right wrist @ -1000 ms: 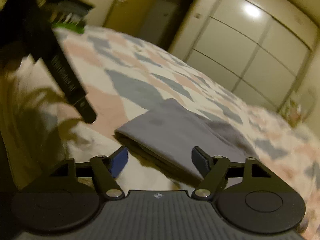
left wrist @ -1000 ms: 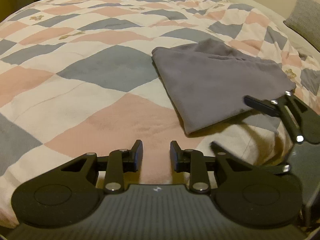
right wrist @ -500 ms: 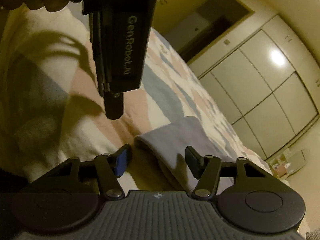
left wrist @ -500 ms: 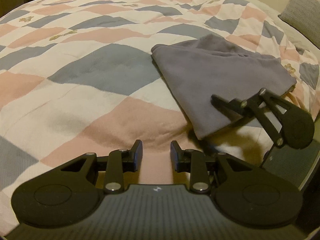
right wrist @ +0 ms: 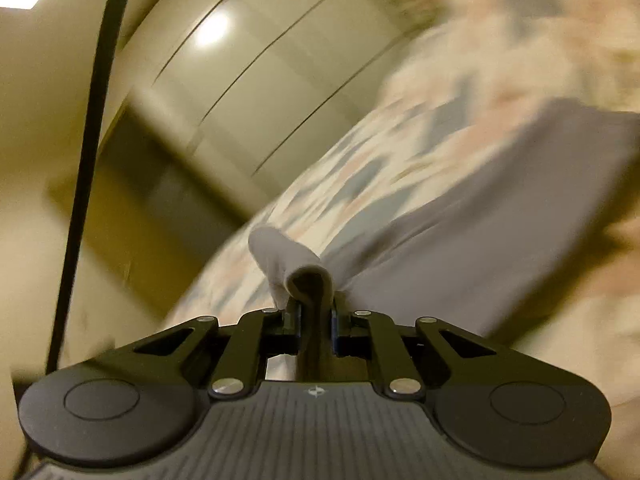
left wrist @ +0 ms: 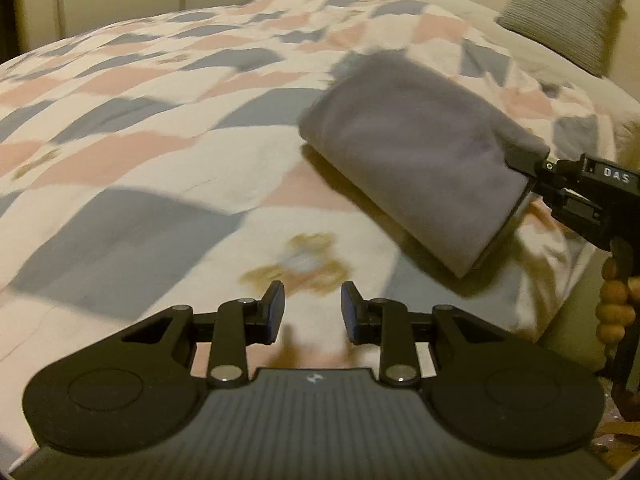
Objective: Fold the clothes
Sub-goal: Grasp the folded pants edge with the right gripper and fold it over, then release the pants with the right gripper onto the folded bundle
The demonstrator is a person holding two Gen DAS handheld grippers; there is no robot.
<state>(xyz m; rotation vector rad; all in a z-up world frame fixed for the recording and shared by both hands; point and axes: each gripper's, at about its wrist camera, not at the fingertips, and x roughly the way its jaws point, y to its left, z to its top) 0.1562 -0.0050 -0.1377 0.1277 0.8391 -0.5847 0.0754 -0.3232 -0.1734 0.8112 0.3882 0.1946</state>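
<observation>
A folded grey garment [left wrist: 416, 160] lies on the patchwork bed cover [left wrist: 132, 152], right of centre in the left wrist view. My right gripper [left wrist: 524, 168] grips its near right corner there. In the right wrist view my right gripper [right wrist: 314, 320] is shut on a bunched fold of the grey garment [right wrist: 480, 216], and the rest of the cloth stretches away to the right. My left gripper [left wrist: 312, 312] is open and empty, low over the cover, in front and left of the garment.
A grey pillow [left wrist: 560, 12] lies at the far right of the bed. White wardrobe doors [right wrist: 256, 64] stand behind the bed. A black cable [right wrist: 92, 112] hangs at the left of the right wrist view. The bed edge drops off at the right [left wrist: 576, 288].
My right gripper moved in and closed on the garment's corner; it was open before. The left gripper shifted right along the bed and stayed open.
</observation>
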